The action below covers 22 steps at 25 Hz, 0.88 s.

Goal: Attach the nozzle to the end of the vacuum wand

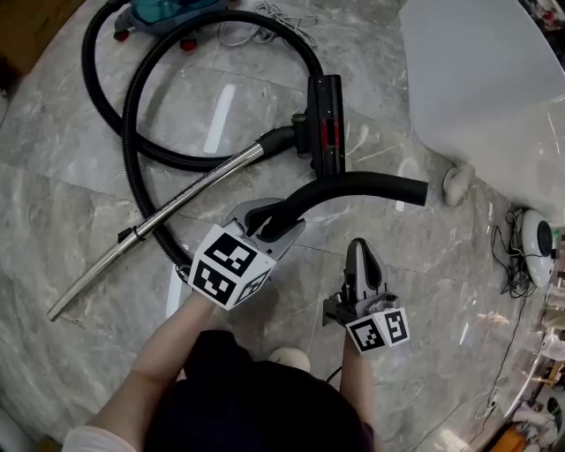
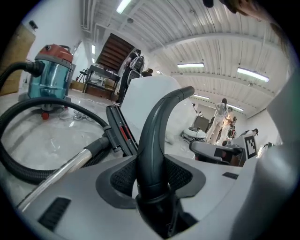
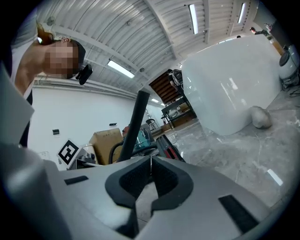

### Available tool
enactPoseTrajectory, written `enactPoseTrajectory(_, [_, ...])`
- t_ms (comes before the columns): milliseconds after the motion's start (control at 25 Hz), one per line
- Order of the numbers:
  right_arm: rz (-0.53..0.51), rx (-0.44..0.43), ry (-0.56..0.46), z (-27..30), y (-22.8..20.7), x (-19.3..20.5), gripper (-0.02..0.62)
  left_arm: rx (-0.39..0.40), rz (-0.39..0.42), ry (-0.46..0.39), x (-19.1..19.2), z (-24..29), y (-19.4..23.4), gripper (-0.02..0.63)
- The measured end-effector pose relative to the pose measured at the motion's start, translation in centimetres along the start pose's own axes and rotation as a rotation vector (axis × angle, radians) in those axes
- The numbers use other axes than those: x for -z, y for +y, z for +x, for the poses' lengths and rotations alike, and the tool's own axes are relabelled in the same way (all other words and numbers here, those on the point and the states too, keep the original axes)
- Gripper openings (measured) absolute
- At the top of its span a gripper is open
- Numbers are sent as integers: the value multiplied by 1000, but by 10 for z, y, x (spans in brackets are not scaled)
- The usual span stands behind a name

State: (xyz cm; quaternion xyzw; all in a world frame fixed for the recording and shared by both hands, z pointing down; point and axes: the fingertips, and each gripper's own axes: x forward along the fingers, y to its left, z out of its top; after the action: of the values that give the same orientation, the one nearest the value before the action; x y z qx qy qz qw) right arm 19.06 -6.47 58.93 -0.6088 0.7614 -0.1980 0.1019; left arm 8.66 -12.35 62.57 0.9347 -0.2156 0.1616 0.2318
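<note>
Counted items: I saw one teal canister (image 1: 172, 9), one black hose (image 1: 129, 132), one metal wand (image 1: 190, 196), one floor nozzle (image 1: 327, 115), one curved black handle (image 1: 362, 185), and two grippers: my left gripper (image 1: 269, 225) and my right gripper (image 1: 362, 249).

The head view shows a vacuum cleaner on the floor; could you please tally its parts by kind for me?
Teal plastic canister body: 1
Black corrugated hose: 1
Silver metal wand: 1
Black floor nozzle with red stripe: 1
Black curved handle tube: 1
Total: 5
</note>
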Motion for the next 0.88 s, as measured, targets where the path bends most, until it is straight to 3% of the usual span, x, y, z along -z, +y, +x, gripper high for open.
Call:
enactPoseTrajectory(80, [-42, -51, 50, 14, 11, 11, 17, -19, -29, -11, 3, -17, 10, 181])
enactPoseTrajectory(160, [-152, -121, 121, 33, 25, 25, 17, -39, -66, -22, 7, -36, 19, 181])
enactPoseTrajectory(320, [-584, -280, 232, 81, 59, 50, 21, -59, -98, -43, 14, -68, 22, 181])
enactPoseTrajectory(440, [-856, -409, 306, 114, 83, 77, 124, -83, -83, -51, 18, -86, 25, 181])
enactPoseTrajectory(560, [-962, -547, 319, 139, 110, 101, 223, -98, -102, -72, 17, -100, 33, 179])
enactPoseTrajectory(760, [-1058, -690, 295, 162, 152, 134, 230, -152, -198, -195, -3, -129, 60, 180])
enactPoseTrajectory(880, [-1198, -756, 292, 168, 168, 156, 230, -208, -298, -276, -8, -144, 91, 180])
